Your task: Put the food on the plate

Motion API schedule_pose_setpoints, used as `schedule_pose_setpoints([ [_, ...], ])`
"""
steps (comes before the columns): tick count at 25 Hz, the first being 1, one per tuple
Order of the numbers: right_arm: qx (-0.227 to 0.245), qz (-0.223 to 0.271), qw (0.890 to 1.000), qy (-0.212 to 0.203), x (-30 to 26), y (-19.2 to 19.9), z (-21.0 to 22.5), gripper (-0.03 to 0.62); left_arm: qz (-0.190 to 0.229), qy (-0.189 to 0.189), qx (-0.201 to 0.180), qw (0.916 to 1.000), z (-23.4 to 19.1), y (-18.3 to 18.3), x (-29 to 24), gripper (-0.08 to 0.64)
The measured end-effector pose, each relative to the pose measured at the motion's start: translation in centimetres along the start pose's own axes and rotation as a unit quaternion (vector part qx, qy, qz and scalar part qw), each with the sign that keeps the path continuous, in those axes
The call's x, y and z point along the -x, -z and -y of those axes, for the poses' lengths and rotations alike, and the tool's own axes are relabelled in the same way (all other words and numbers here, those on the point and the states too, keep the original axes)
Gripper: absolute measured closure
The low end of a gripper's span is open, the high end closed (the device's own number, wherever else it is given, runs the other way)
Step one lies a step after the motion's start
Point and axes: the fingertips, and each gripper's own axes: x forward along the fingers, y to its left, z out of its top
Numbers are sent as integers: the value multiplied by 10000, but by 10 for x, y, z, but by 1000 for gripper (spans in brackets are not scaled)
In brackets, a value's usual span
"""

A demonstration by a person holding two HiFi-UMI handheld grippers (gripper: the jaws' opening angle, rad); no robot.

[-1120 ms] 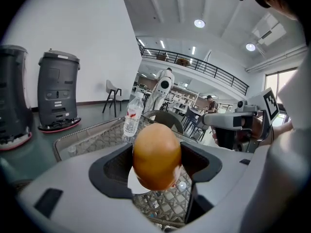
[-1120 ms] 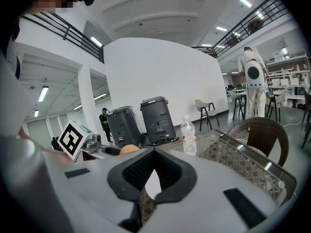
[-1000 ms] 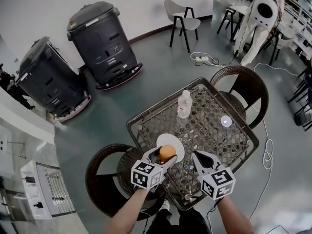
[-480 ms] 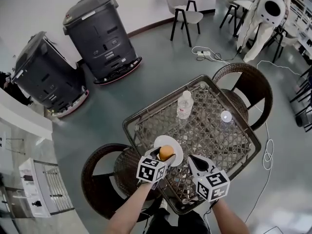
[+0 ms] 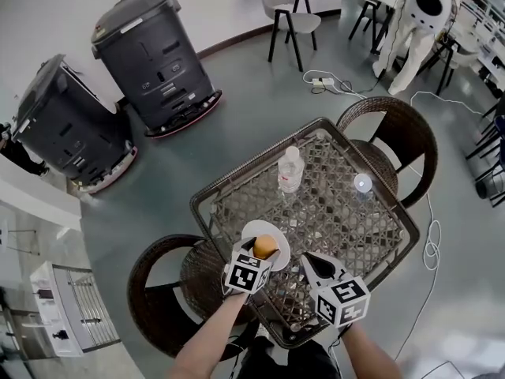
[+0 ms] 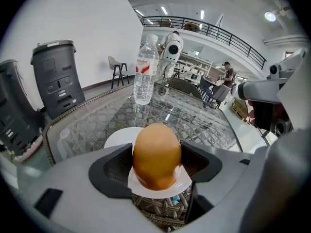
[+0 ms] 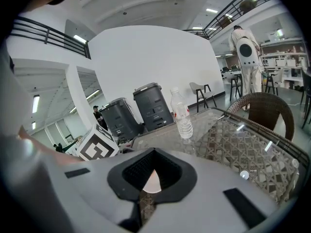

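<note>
Between the left gripper's (image 6: pixel 158 173) jaws, clamped tight, sits the orange egg-shaped food (image 6: pixel 156 149), held over the near edge of the white plate (image 6: pixel 118 137) on the table (image 5: pixel 339 212). Beyond the plate stands a clear bottle (image 6: pixel 144 76); its red label (image 6: pixel 143 64) is too small to read. The right gripper (image 7: pixel 151 177) is closed on nothing.
</note>
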Motion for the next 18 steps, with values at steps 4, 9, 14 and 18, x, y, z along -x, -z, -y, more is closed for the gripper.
schedule_pose_setpoints([
  [4,1,2,10000,1,1,1,4,589,69,-1,-7,10000,1,-1,-5,245],
  [9,-8,-10,10000,17,2,0,6,589,226,-99,24,9997,-2,-6,-6,245],
  [14,-30,16,10000,52,6,0,9,589,289,-154,-29,9995,-2,-6,-6,244],
  [18,-56,21,10000,65,7,-2,9,589,299,-138,-66,9994,-3,-5,-4,244],
])
